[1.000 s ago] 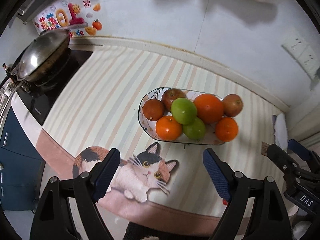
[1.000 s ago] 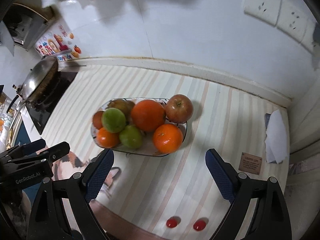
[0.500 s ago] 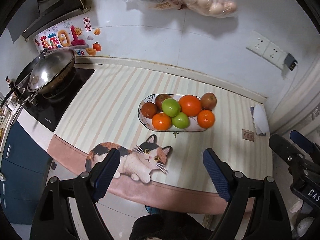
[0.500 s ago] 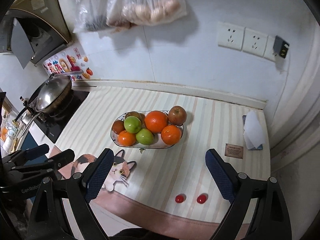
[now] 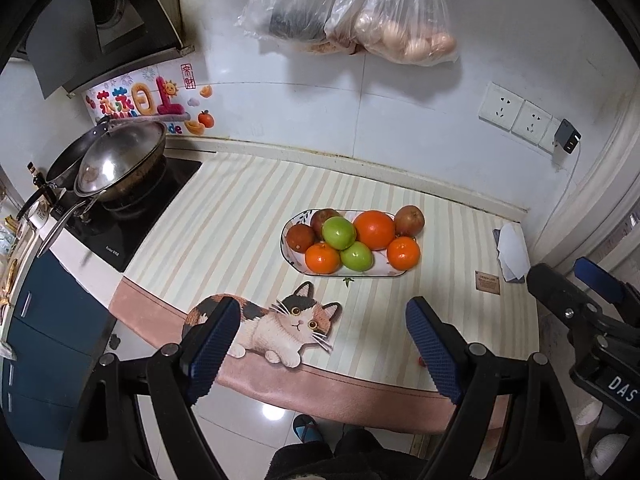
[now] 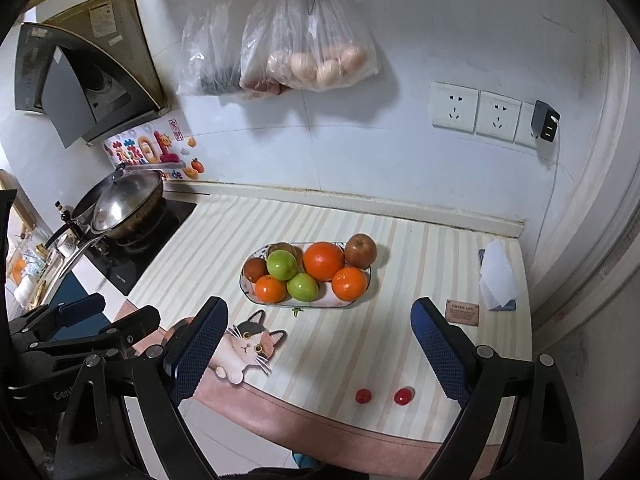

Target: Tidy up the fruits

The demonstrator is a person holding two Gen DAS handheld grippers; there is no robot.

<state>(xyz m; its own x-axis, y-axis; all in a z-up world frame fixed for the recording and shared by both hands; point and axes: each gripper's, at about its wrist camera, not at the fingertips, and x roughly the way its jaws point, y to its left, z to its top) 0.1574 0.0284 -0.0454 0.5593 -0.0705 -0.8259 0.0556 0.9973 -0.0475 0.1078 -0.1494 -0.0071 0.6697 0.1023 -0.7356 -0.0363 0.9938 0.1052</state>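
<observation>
The right claw [image 6: 316,354] hangs above the near edge of the counter [image 6: 400,248], its blue pads wide apart with nothing between them. Beyond it an oval plate [image 6: 362,294] holds the fruit — a large orange [image 6: 323,261], two green apples [image 6: 282,265], two small oranges and red-brown apples. Two cherry tomatoes [image 6: 363,396] lie near the front edge, well apart from the plate. The left claw [image 6: 100,320] shows at the left — a wok [image 6: 120,204] sits far left.

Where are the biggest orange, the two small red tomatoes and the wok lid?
biggest orange [image 6: 323,261], right wrist view, middle of its skin.
left small red tomato [image 6: 363,396], right wrist view, its centre.
right small red tomato [image 6: 403,395], right wrist view, its centre.
wok lid [image 6: 120,205], right wrist view, middle of its shiny dome.
</observation>
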